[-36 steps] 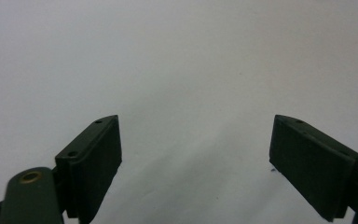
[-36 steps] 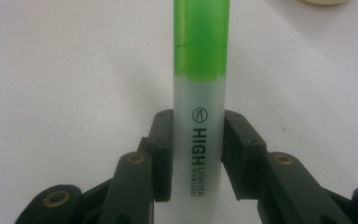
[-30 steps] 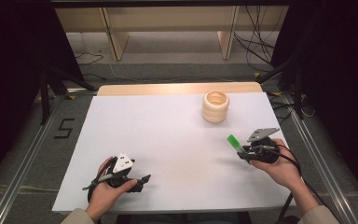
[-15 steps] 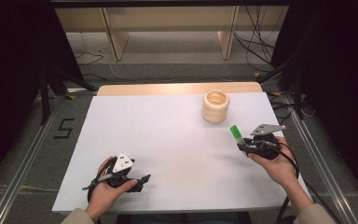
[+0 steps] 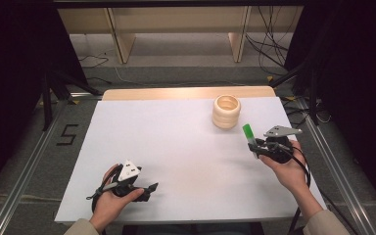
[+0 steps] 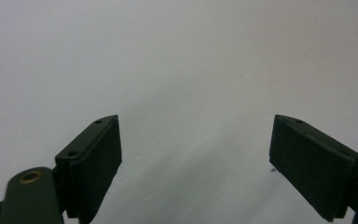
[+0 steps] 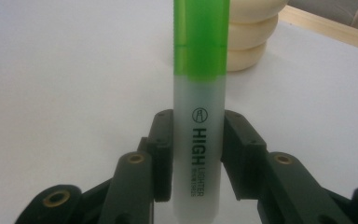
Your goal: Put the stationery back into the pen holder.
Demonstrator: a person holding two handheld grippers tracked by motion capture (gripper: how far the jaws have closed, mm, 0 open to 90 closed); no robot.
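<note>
A green highlighter (image 5: pixel 249 136) with a frosted white barrel (image 7: pixel 199 154) stands nearly upright, green cap up, clamped between the two jaws of my right gripper (image 5: pixel 255 148) above the right side of the white table (image 5: pixel 176 147). A cream ribbed holder (image 5: pixel 226 111) of stacked rings, hollow on top, stands just beyond it; the right gripper view has the holder (image 7: pixel 249 42) behind the pen. My left gripper (image 5: pixel 152 188) rests low near the front left of the table, its jaws wide apart (image 6: pixel 196 163) with nothing between them.
A wooden strip (image 5: pixel 186 93) runs along the table's far edge. Metal rails (image 5: pixel 24 171) flank the table on both sides, and cables (image 5: pixel 274 54) lie on the floor behind it. Shelf legs (image 5: pixel 120 44) stand farther back.
My right gripper has carried the highlighter a little farther away and slightly up, closer to the cream holder, and the pen now stands more upright. The left gripper has stayed put.
</note>
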